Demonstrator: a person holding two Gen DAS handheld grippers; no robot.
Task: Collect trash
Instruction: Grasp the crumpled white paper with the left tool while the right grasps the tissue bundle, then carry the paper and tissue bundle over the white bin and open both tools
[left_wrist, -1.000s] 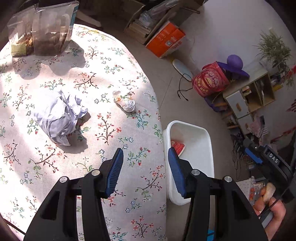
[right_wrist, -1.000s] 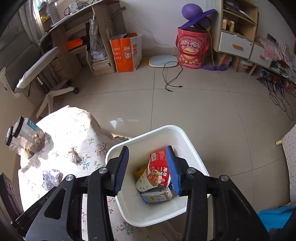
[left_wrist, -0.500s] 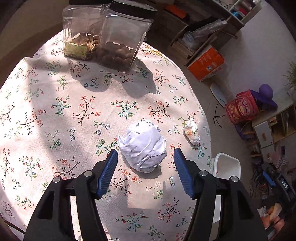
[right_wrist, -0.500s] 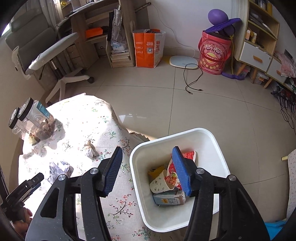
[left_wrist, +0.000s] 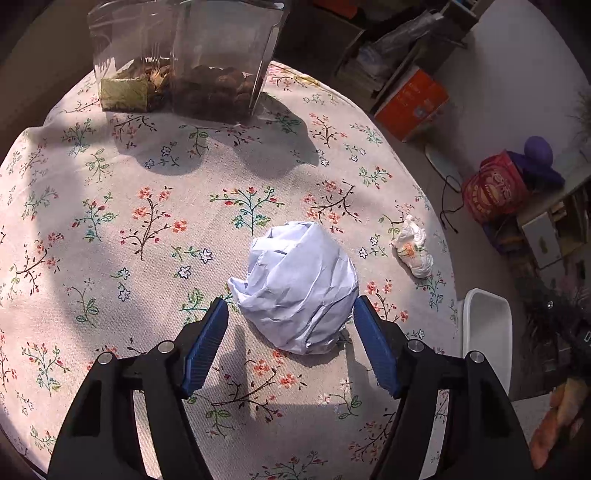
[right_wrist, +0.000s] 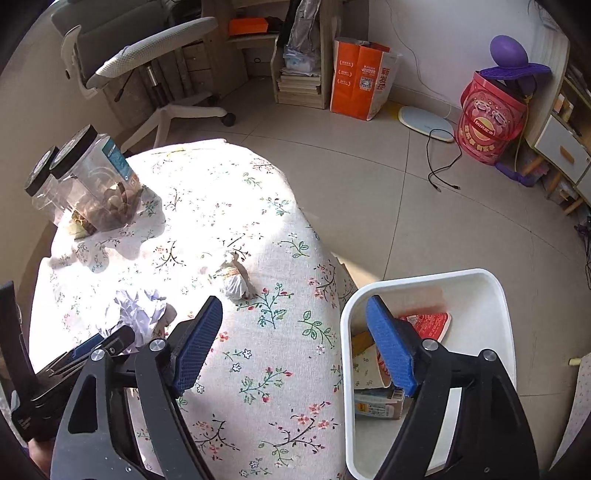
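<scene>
A crumpled white paper ball (left_wrist: 297, 288) lies on the round floral tablecloth (left_wrist: 147, 240). My left gripper (left_wrist: 290, 347) is open, its blue pads either side of the ball's near edge, not closed on it. A smaller crumpled wrapper (left_wrist: 412, 247) lies to the right near the table edge; it also shows in the right wrist view (right_wrist: 234, 277), as does the paper ball (right_wrist: 138, 314). My right gripper (right_wrist: 295, 347) is open and empty, above the table edge and the white bin (right_wrist: 491, 295), which holds a red packet (right_wrist: 430, 325) and cartons.
Two clear lidded jars (left_wrist: 207, 62) stand at the table's far side, seen too in the right wrist view (right_wrist: 88, 181). On the floor are an office chair (right_wrist: 147, 74), an orange bag (right_wrist: 360, 77), a red bucket (right_wrist: 487, 125) and a cable (right_wrist: 443, 162).
My left gripper has swung from the table edge to the paper ball and closed in until its pads flank it. My right gripper has drawn back from over the bin towards the table.
</scene>
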